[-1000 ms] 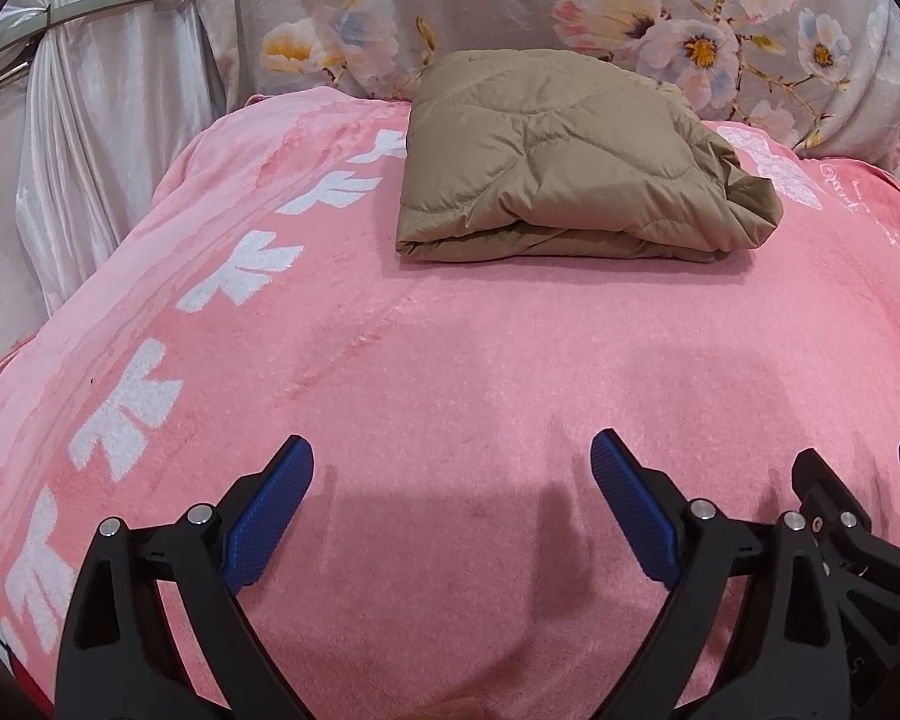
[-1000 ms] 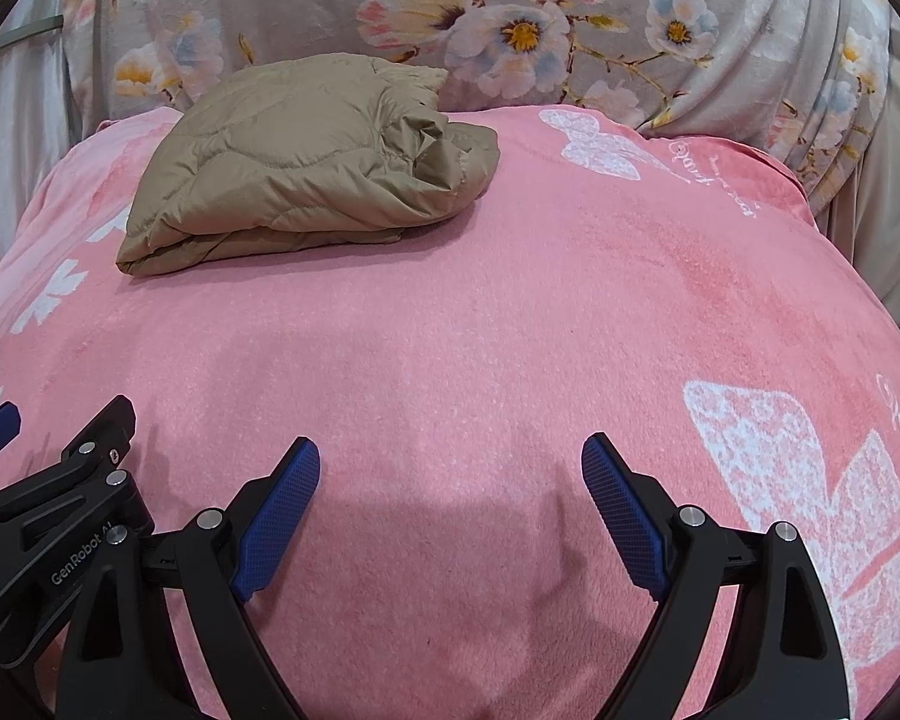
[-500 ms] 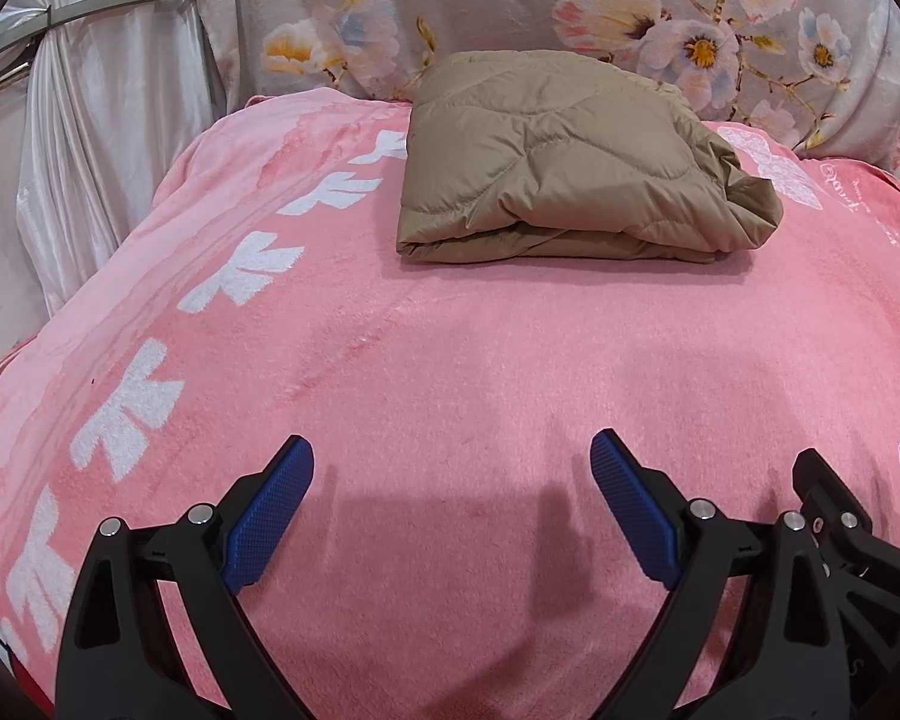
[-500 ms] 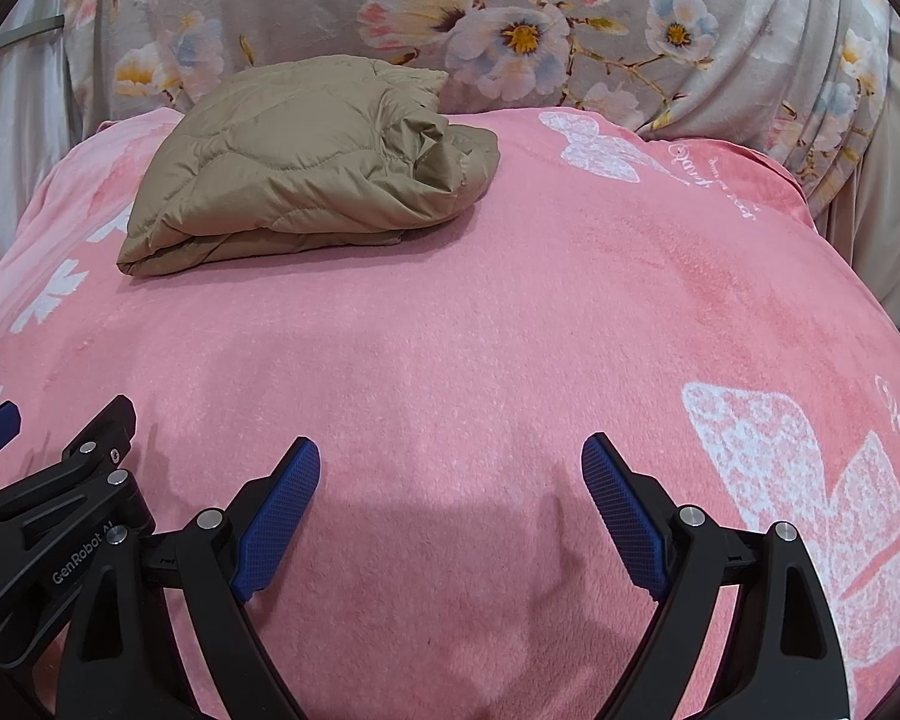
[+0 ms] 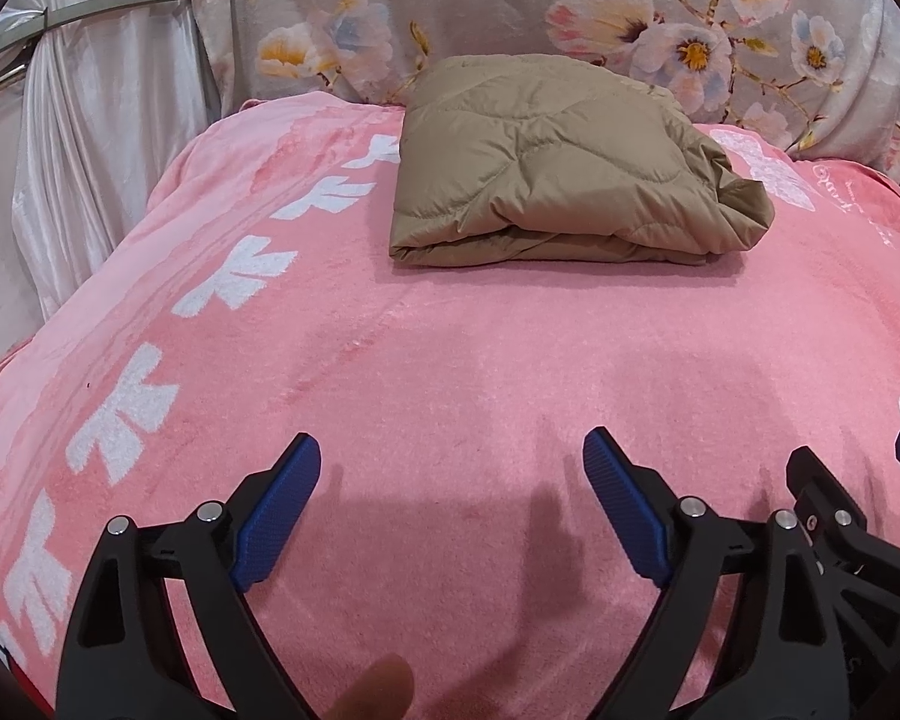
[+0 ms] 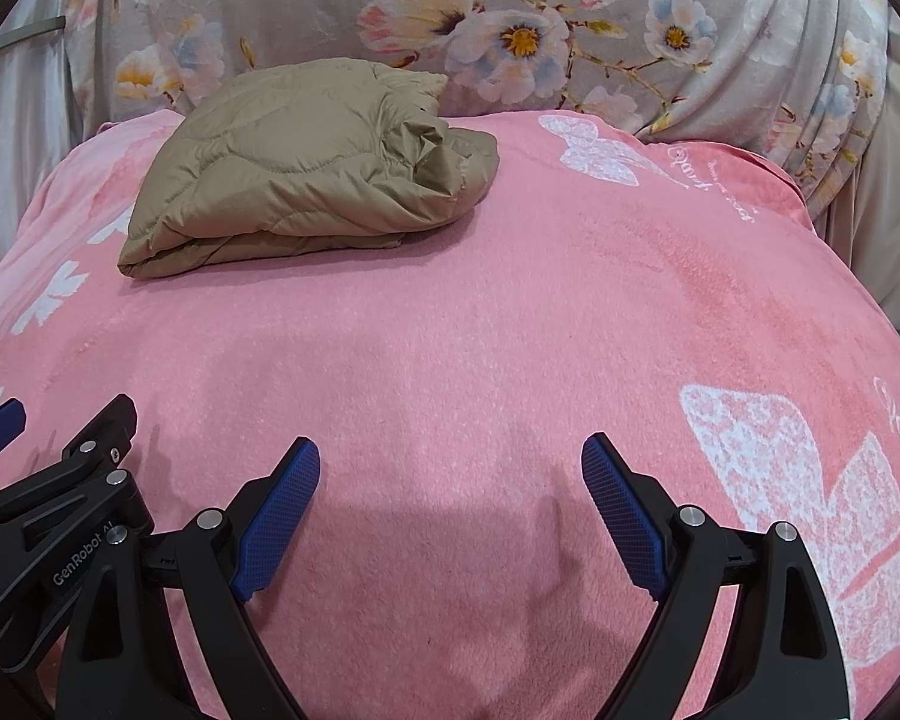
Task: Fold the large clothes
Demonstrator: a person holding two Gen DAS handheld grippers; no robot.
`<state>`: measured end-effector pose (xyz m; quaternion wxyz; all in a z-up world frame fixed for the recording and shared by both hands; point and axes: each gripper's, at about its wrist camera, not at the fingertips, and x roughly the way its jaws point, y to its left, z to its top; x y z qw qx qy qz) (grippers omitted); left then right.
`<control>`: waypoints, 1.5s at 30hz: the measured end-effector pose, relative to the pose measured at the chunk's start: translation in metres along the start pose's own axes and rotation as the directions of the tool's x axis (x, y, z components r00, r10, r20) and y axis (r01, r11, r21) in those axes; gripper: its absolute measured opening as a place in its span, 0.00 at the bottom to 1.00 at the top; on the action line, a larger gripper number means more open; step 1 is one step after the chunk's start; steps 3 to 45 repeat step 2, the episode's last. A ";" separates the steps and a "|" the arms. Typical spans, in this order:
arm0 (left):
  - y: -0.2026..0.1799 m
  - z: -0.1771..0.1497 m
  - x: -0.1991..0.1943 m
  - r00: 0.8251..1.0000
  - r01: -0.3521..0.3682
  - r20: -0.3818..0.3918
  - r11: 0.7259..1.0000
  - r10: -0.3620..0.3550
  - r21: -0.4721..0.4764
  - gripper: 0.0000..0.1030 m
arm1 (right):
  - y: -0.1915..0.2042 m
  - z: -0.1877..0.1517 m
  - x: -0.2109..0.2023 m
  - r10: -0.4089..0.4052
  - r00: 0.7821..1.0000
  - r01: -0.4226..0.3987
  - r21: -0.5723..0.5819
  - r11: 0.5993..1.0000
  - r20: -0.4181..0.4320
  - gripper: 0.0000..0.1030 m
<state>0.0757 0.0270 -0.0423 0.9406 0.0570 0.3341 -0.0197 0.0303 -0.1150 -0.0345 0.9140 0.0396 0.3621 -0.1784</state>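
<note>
While the left tool hangs low over the pink blanket with its blue pads spread wide, its jaws are closing slightly, and nothing lies between them but bare fleece. A fingertip shows at the bottom edge of that view, under the tool. Just beside it, on its right, the right tool is likewise spread wide and holds nothing; its pads stand apart above the blanket. Each tool shows at the edge of the other's view: the right tool in the lower right corner of the left wrist view, the left tool in the lower left corner of the right wrist view.

Well beyond both tools, at the far end of the bed, lies the tan quilted jacket, folded into a thick rectangular bundle, its layered edge facing the tools. From the right wrist the jacket sits to the upper left, its bunched end turned right. It rests on the blanket, close to the grey floral fabric rising behind it. White bow prints run along the blanket's left side, and a white satin curtain hangs to the left of the bed.
</note>
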 end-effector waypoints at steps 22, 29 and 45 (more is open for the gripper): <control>0.000 0.000 0.000 1.000 -0.001 0.002 1.000 0.001 0.000 0.84 | 0.000 -0.001 0.000 0.002 1.000 -0.002 0.001 1.000 0.001 0.84; 0.000 0.000 0.000 1.000 -0.001 0.002 1.000 0.001 0.000 0.84 | 0.000 -0.001 0.000 0.002 1.000 -0.002 0.001 1.000 0.001 0.84; 0.000 0.000 0.000 1.000 -0.001 0.002 1.000 0.001 0.000 0.84 | 0.000 -0.001 0.000 0.002 1.000 -0.002 0.001 1.000 0.001 0.84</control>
